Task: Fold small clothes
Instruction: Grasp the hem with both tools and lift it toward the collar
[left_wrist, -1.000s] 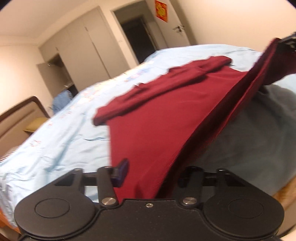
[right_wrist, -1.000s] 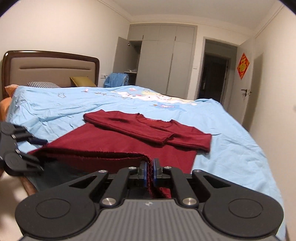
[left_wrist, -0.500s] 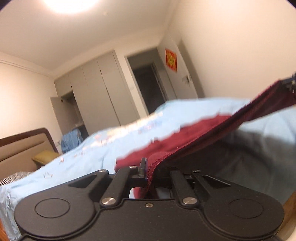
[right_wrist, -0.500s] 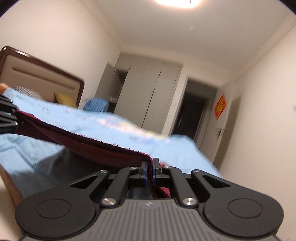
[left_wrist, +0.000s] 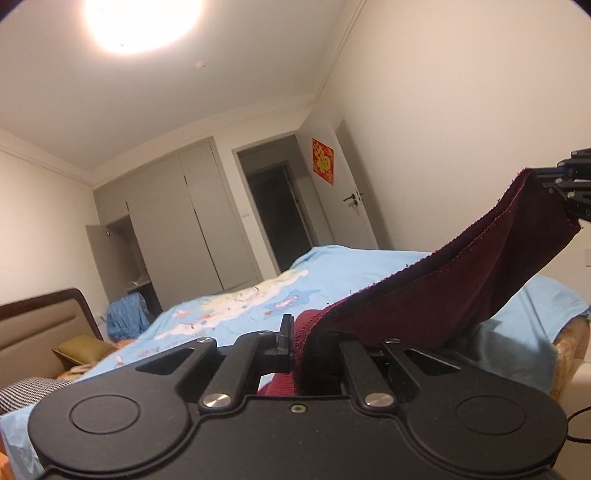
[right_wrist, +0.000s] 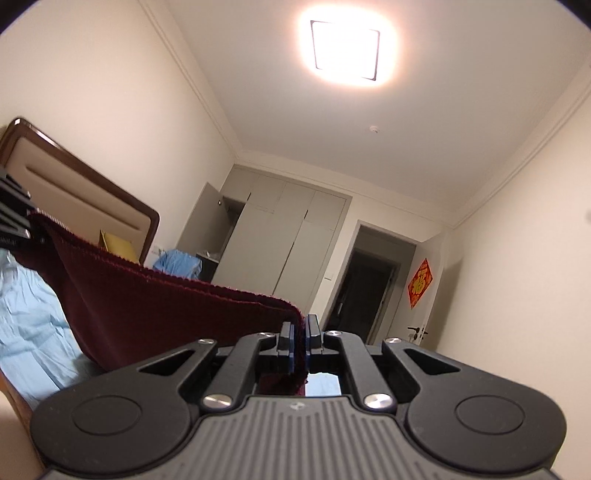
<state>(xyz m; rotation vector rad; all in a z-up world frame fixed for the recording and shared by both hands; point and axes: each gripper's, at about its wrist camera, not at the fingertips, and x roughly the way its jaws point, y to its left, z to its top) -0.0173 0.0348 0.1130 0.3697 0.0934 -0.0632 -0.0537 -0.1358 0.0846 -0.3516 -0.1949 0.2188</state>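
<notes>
A dark red knit garment (left_wrist: 443, 295) hangs stretched in the air between my two grippers, above the light blue bed (left_wrist: 354, 266). My left gripper (left_wrist: 295, 336) is shut on one corner of its hem. My right gripper (right_wrist: 299, 336) is shut on the other corner, and the red garment (right_wrist: 147, 310) spans from it to the left gripper (right_wrist: 14, 218) at the left edge of the right wrist view. In the left wrist view the right gripper (left_wrist: 569, 188) shows at the far right, holding the cloth's far corner. Both cameras tilt up toward the ceiling.
The bed's blue sheet (right_wrist: 33, 332) lies below the cloth. A brown headboard (right_wrist: 85, 192) with pillows (left_wrist: 77, 347) stands at the left. Grey wardrobes (right_wrist: 288, 243), a dark doorway (left_wrist: 277, 214) and a blue bundle (left_wrist: 125, 321) are at the back.
Both grippers have risen and tilted upward, lifting the garment's hem off the bed. The left gripper closed on the hem during the first half second.
</notes>
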